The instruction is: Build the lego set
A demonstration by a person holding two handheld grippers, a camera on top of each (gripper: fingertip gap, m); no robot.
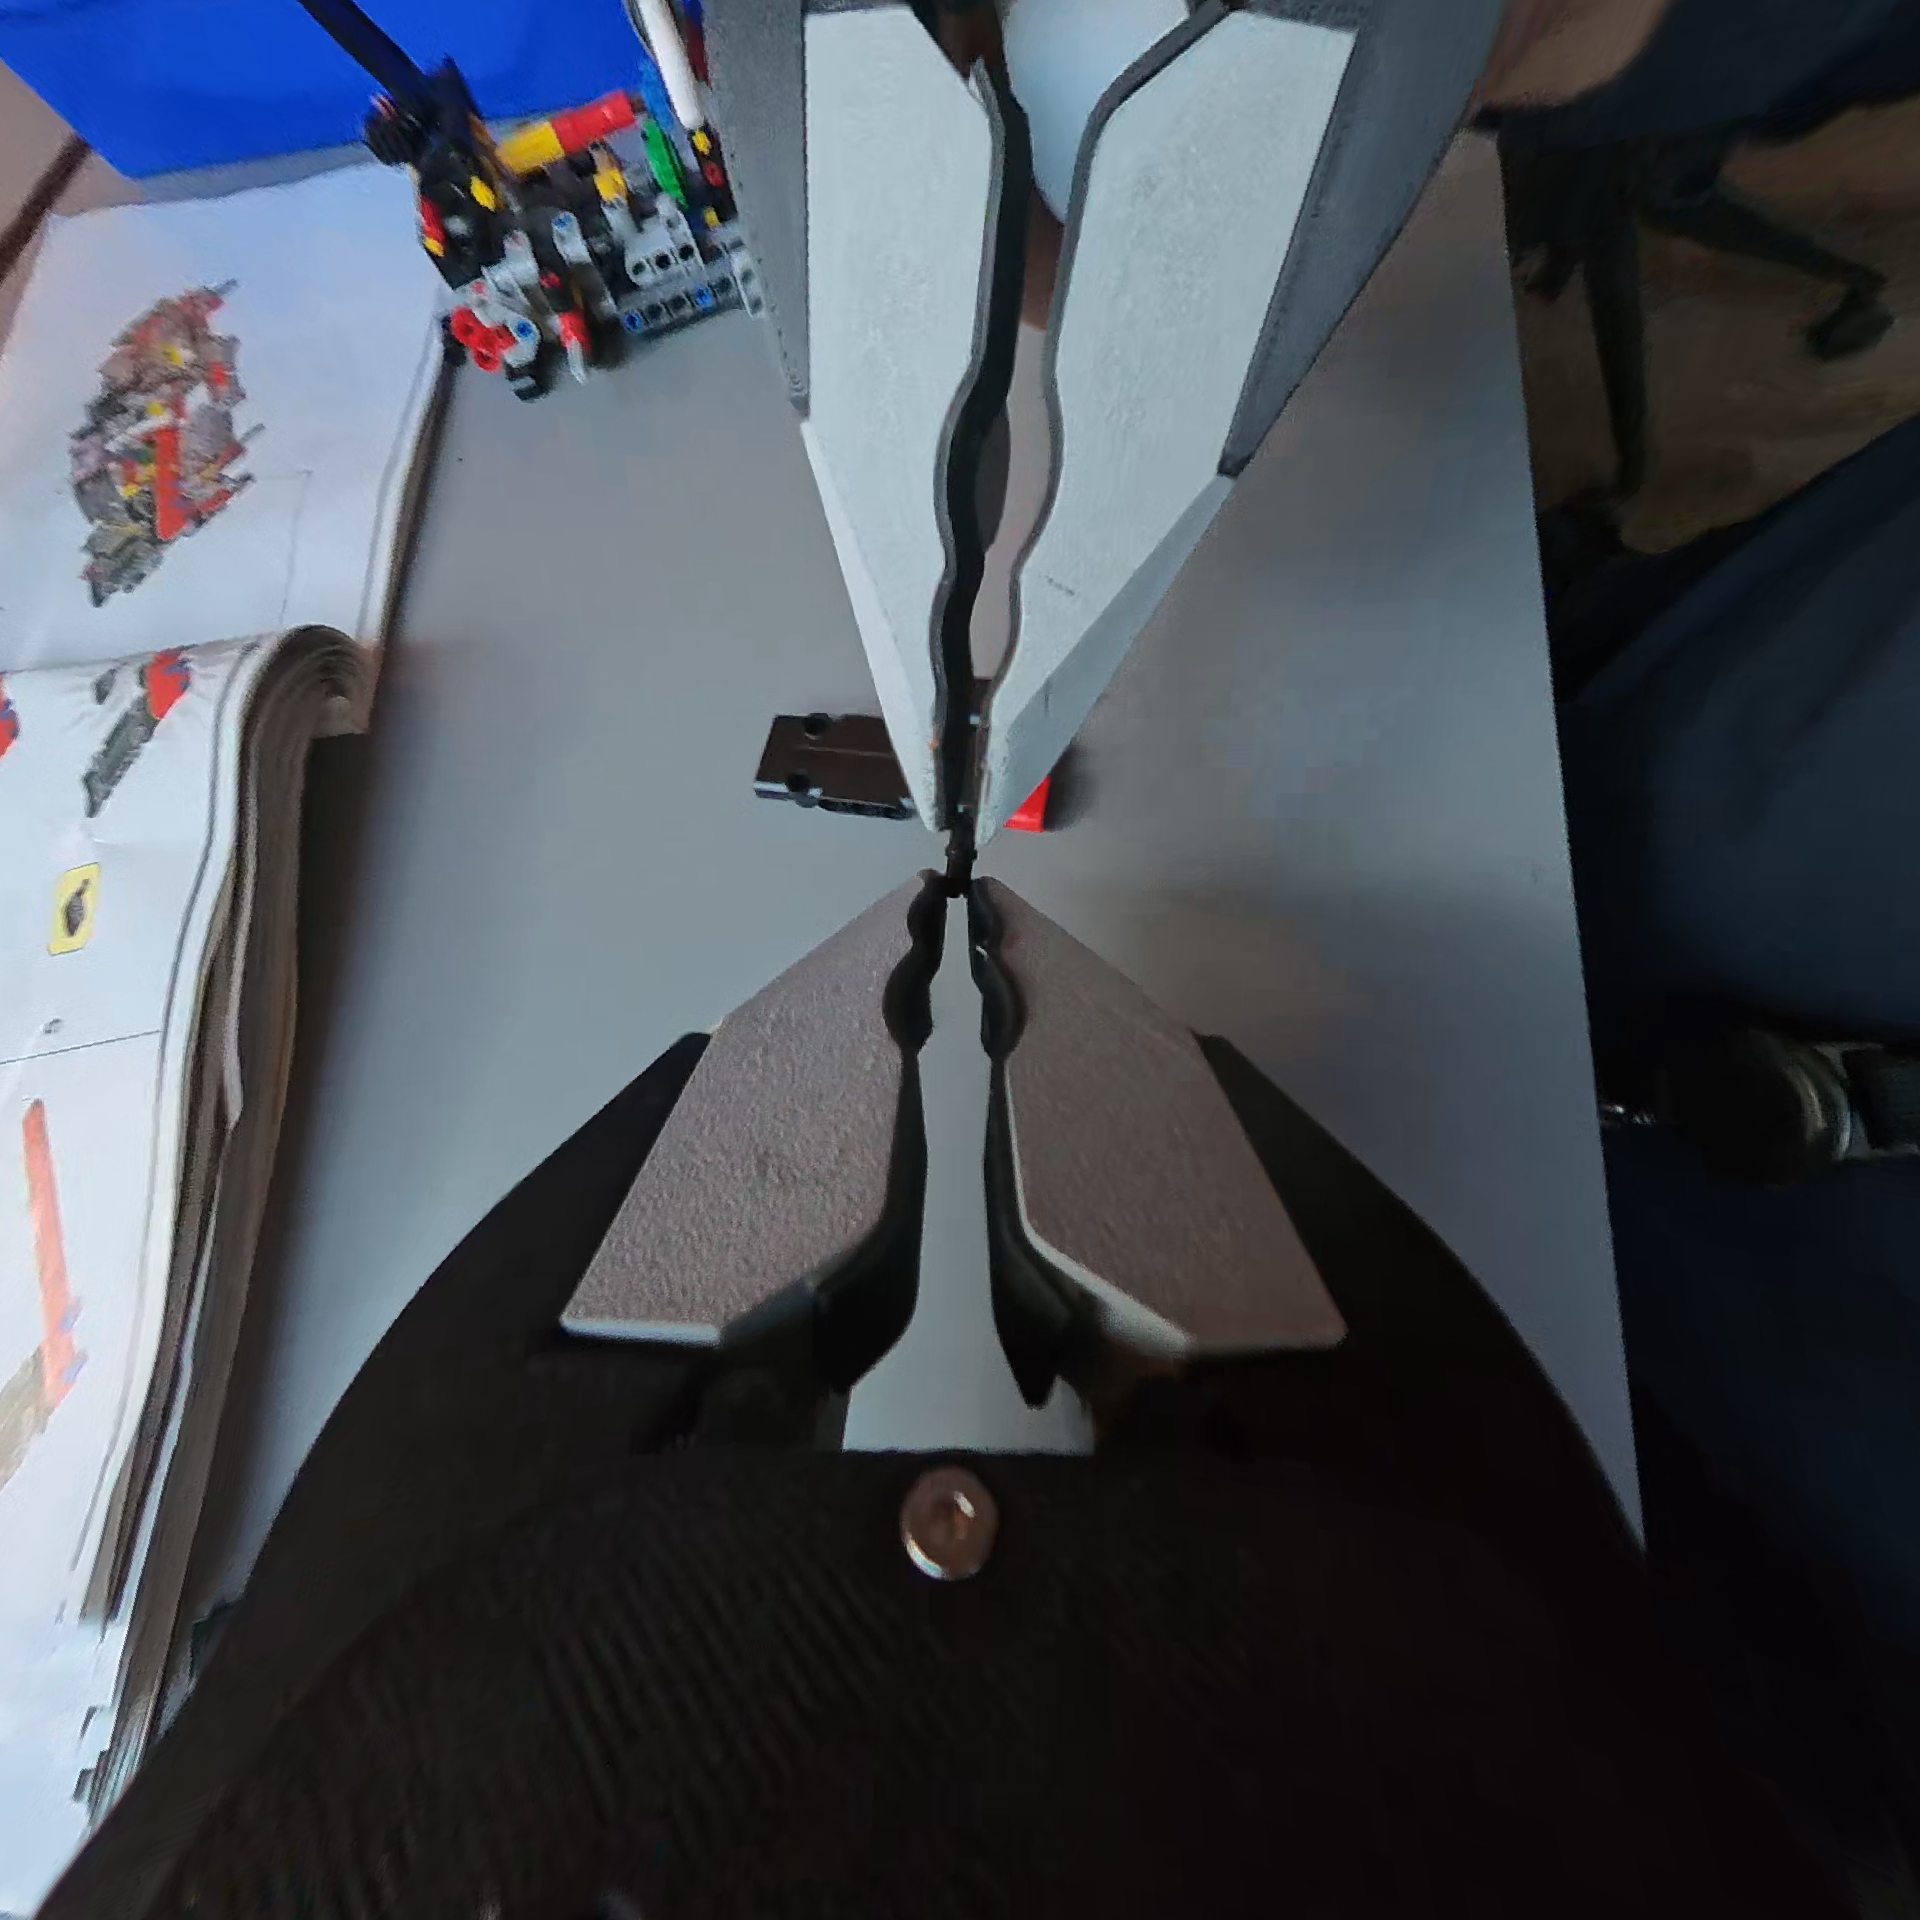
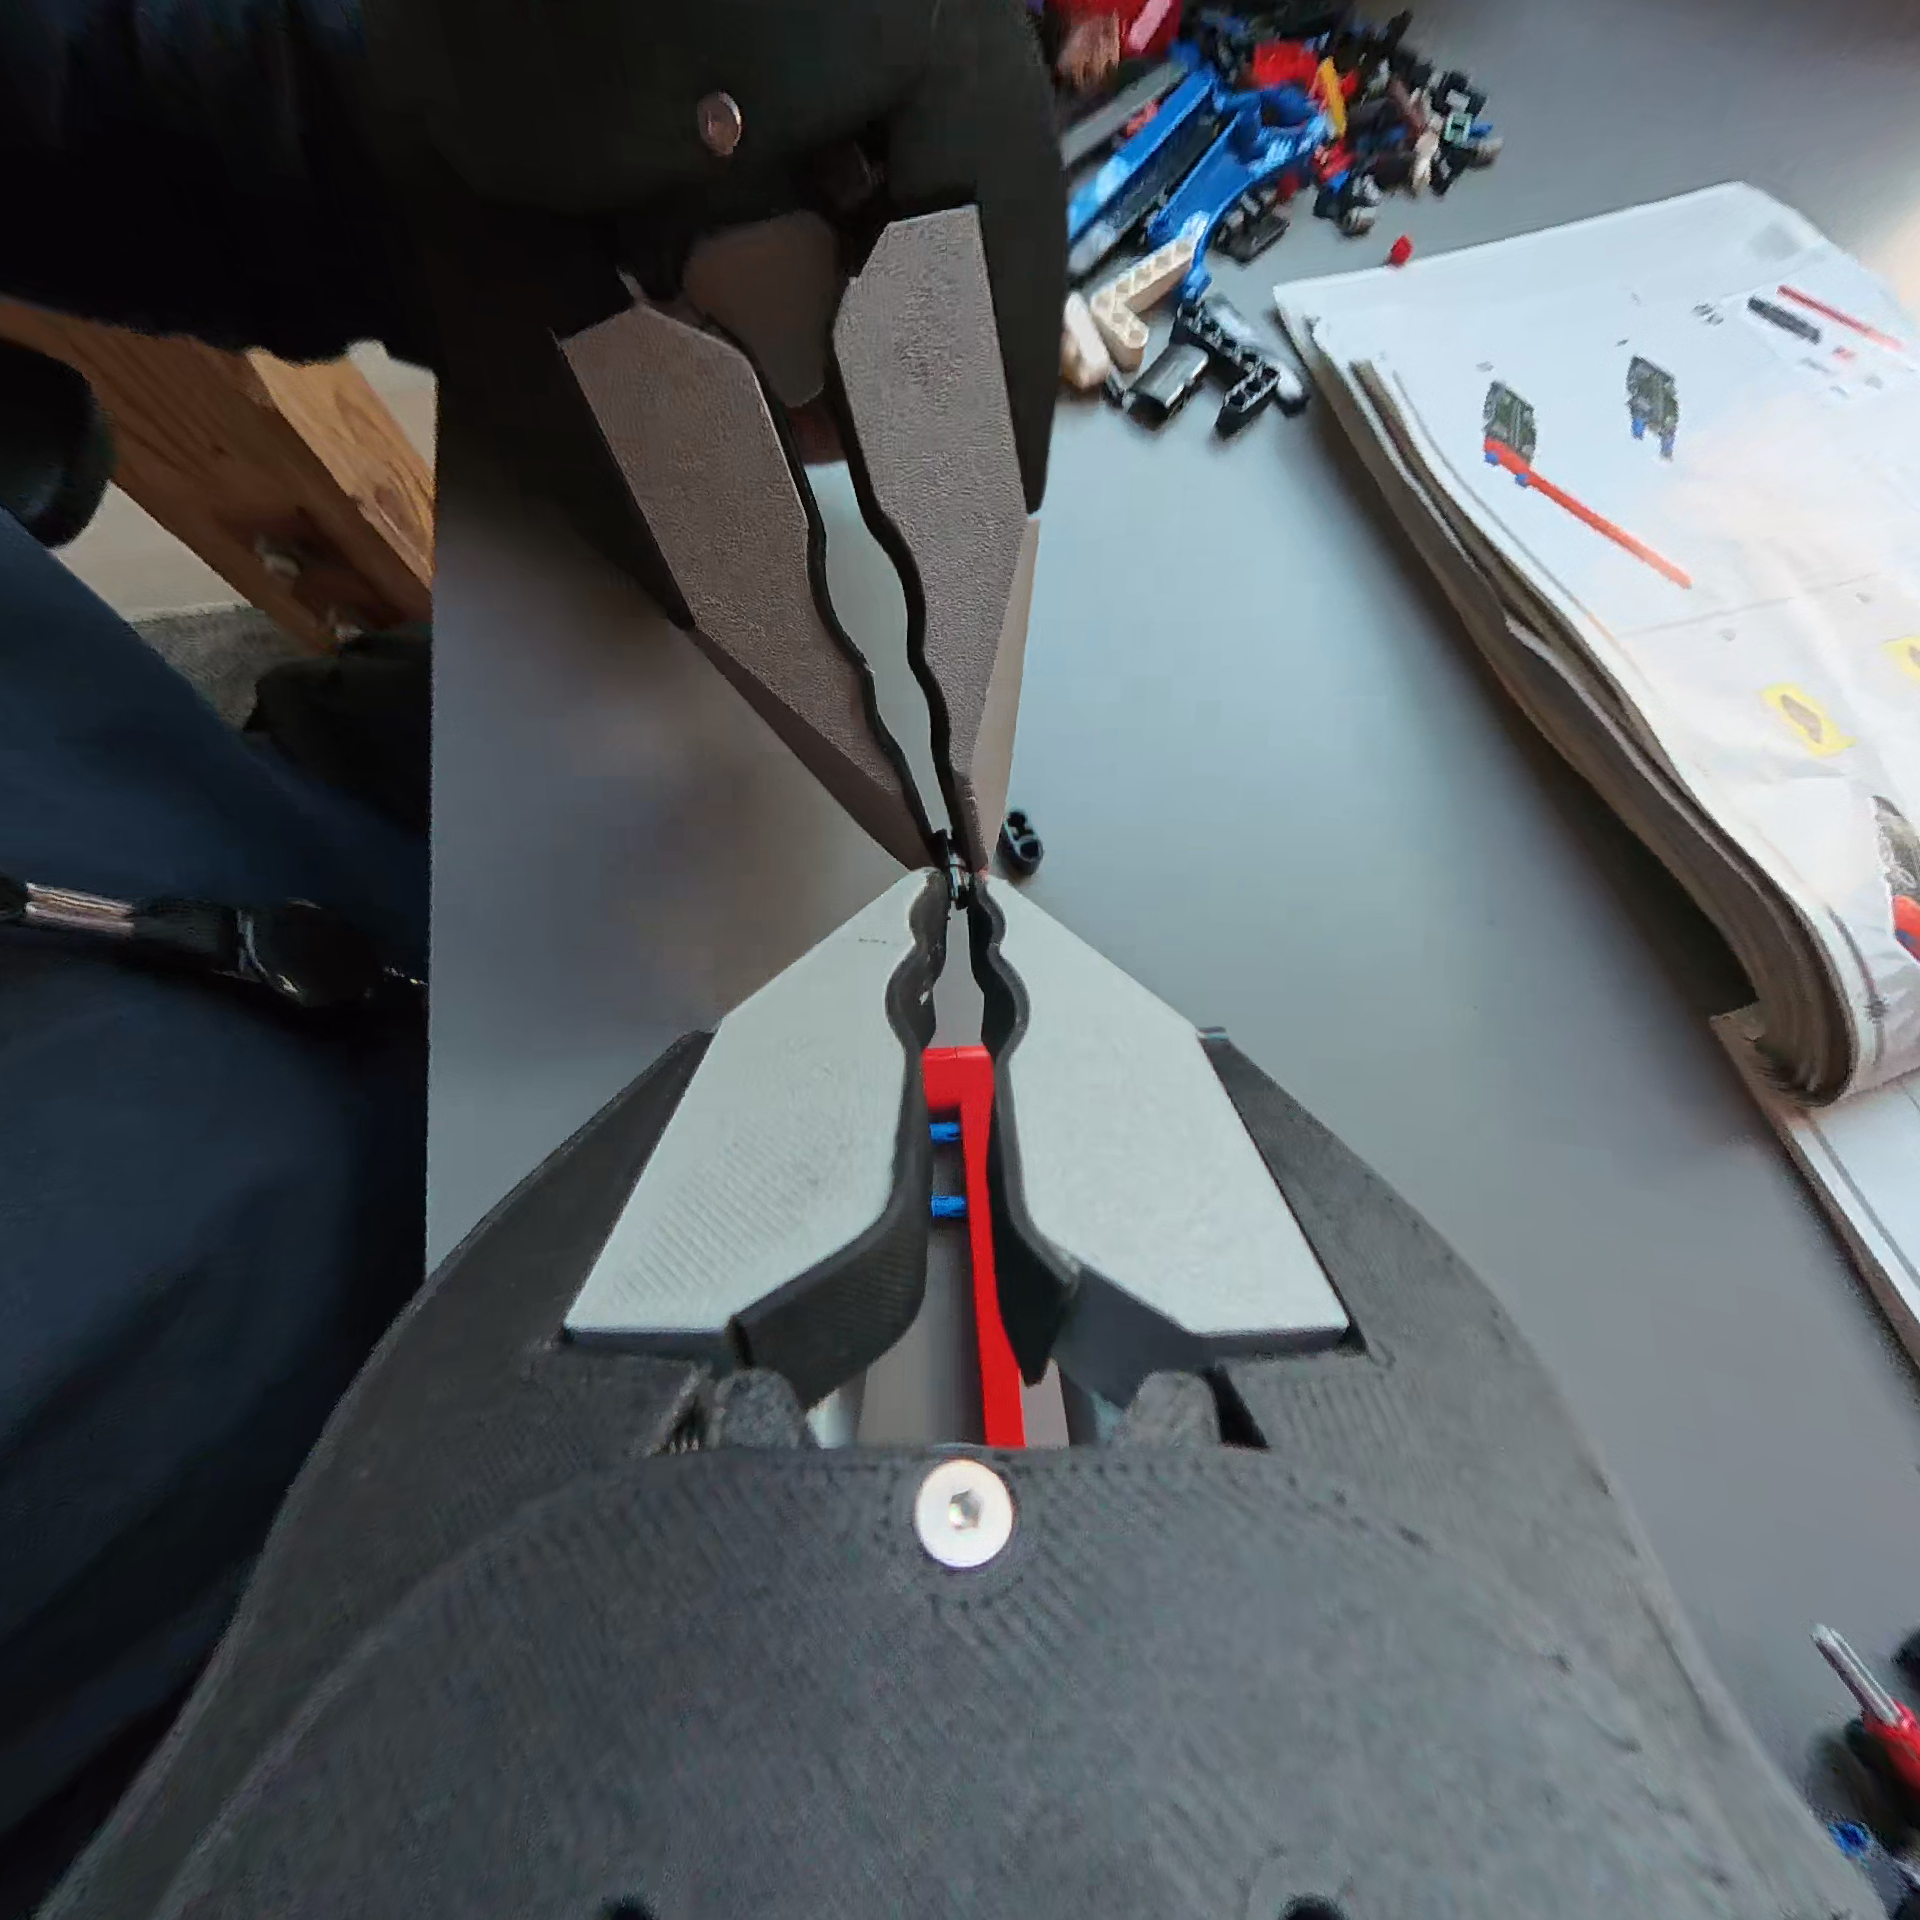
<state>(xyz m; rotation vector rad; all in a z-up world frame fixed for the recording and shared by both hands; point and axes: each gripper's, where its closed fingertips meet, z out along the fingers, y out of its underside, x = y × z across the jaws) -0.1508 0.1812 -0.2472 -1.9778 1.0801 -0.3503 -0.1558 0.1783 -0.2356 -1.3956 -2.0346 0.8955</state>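
Your left gripper (image 1: 952, 891) and right gripper (image 2: 958, 896) meet tip to tip, fingers narrowed on one small black pin (image 1: 958, 858) above the counter (image 1: 623, 623), near the person-side edge.

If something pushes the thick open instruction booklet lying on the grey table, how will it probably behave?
The instruction booklet looks heavy for a paper thing, since its stack of pages is thick; it would likely slide flat on the grey table, not roll or tip. Its curled page edges suggest it is floppy and would sag if lifted by one side.
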